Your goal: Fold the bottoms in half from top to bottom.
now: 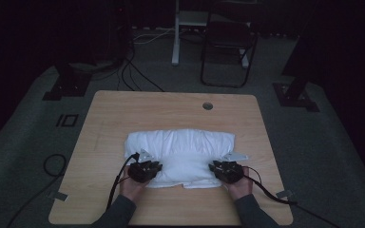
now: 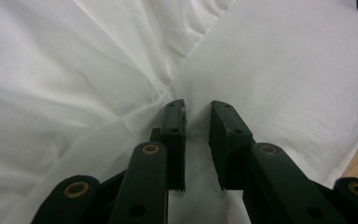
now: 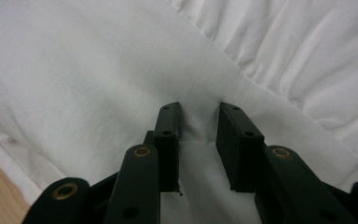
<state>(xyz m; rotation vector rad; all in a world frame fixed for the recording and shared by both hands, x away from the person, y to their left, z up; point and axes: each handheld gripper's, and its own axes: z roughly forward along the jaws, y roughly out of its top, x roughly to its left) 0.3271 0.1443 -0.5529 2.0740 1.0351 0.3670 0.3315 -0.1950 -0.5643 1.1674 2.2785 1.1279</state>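
- White folded cloth lies mid-worktop.
- Left tool, at the cloth's 7 o'clock corner, pinches a fold of it.
- Right tool, at its 5 o'clock corner, pinches cloth too.

One white cloth, one table, two tools, one chair.
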